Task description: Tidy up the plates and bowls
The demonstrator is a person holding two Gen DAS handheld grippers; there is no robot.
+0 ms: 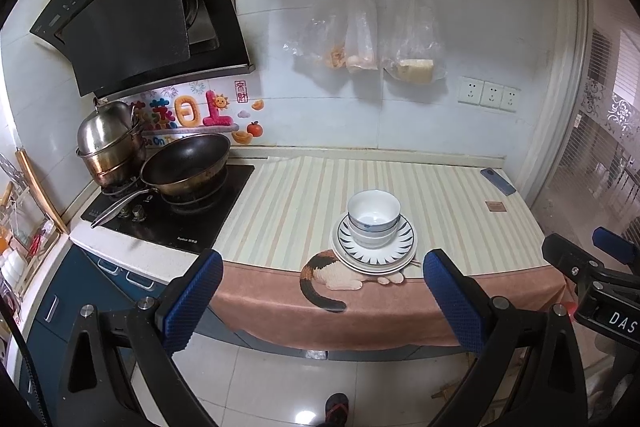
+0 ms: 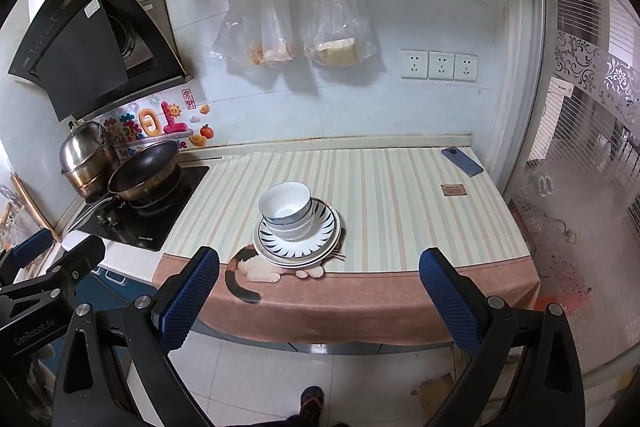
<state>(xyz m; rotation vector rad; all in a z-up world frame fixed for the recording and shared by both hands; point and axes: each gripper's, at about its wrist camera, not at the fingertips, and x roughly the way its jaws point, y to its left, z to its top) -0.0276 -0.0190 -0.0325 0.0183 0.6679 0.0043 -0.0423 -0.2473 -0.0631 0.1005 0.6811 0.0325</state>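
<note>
Bowls (image 1: pixel 373 217) stacked on plates (image 1: pixel 375 255); both grippers' jaws wide, empty.

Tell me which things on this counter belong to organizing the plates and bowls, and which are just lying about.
Part of the job:
- stacked bowls
- stacked plates under them
- left claw and right claw, both open and held back from the counter

Just lying about:
- wok and steel pot on the stove
- phone
- small brown card
- hanging plastic bags
</note>
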